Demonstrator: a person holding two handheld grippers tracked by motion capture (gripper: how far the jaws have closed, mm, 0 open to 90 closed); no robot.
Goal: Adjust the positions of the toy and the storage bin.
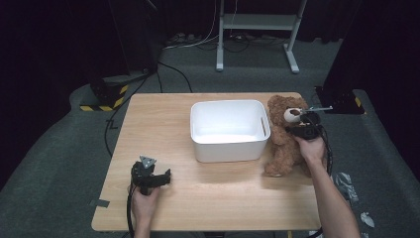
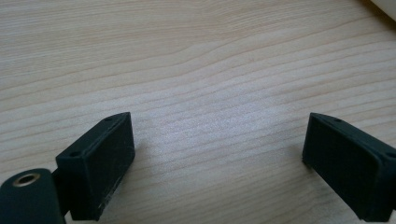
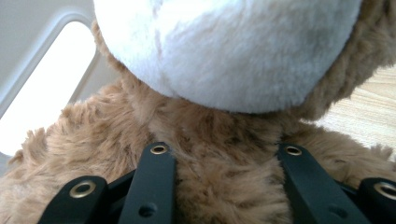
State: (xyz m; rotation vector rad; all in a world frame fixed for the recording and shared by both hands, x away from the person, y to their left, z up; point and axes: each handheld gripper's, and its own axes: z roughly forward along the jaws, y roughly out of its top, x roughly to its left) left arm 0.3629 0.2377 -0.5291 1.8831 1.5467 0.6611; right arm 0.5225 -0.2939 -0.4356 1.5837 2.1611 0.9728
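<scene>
So, we've got right gripper [image 1: 303,124] clamped on teddy bear's [image 1: 283,136] chest, just under muzzle, bear sitting right beside white bin [image 1: 229,130] for short lift in. Left gripper [image 1: 159,178] parked in front of bin, jaws apart, nothing between.

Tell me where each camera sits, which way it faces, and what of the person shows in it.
High view: above the person's side, facing forward and down on the table, white bin and teddy bear; both forearms, left gripper and right gripper show.
Left gripper view: on the left gripper, facing bare wood; jaws wide apart.
Right gripper view: on the right gripper, facing the bear's chest under its white muzzle; jaws pressed into the fur.
Shared: high and right gripper views both show bear and bin.
</scene>
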